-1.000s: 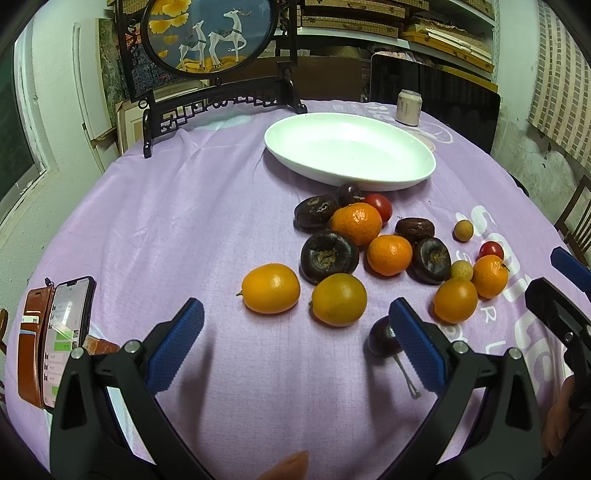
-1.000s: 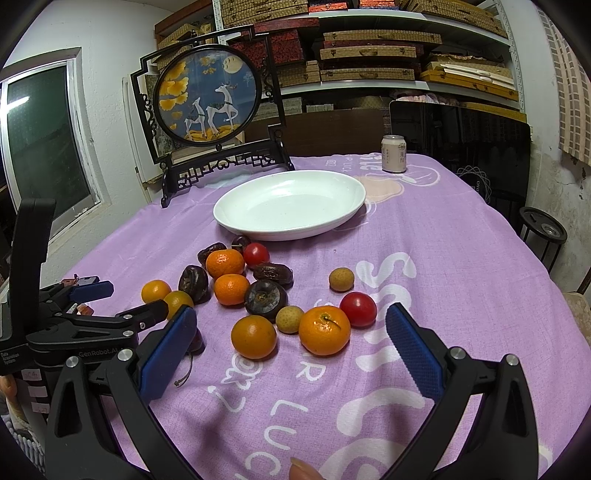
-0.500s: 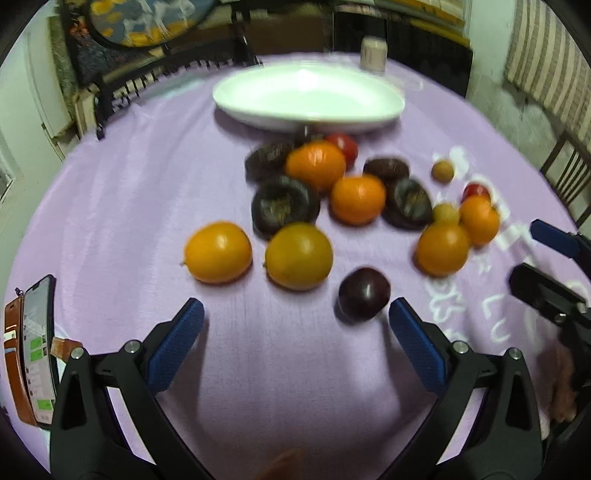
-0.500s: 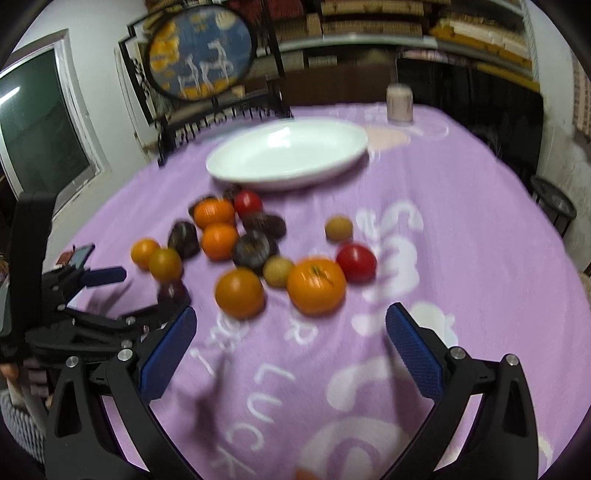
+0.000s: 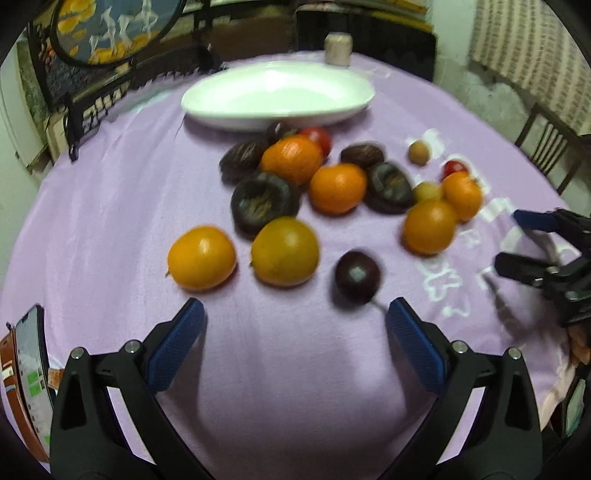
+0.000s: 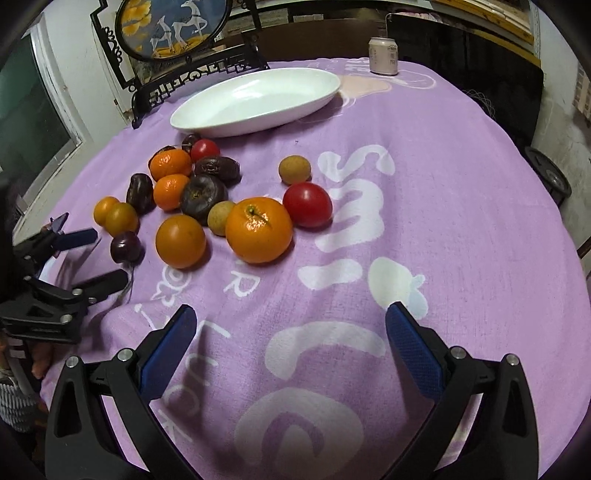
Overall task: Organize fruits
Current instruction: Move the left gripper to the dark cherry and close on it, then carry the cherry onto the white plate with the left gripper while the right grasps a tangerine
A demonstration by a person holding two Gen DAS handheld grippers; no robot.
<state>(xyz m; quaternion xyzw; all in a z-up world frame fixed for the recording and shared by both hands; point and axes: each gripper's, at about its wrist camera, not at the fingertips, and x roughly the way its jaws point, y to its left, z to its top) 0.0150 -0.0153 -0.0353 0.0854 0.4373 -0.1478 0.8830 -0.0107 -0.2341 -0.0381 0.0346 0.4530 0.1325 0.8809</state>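
Note:
A pile of fruit lies on the purple cloth in front of a white oval dish [image 5: 277, 92], which is empty and also shows in the right wrist view [image 6: 258, 99]. My left gripper [image 5: 295, 332] is open and empty, just short of two yellow-orange fruits [image 5: 284, 251] and a dark plum [image 5: 356, 275]. My right gripper [image 6: 290, 332] is open and empty, a little short of a big orange [image 6: 258, 229] and a red tomato [image 6: 306, 203]. Dark wrinkled fruits [image 6: 203, 194] and small tan ones [image 6: 294, 169] lie among the oranges.
A drink can [image 6: 383, 56] stands behind the dish. A framed round picture on a black stand [image 6: 177, 33] is at the back left. A phone in a brown case [image 5: 26, 380] lies at the table's left edge. A chair [image 5: 546, 147] stands to the right.
Both grippers have moved forward and tilted down toward the fruit, which looms larger in both views. Both stay open. The fruit has not moved.

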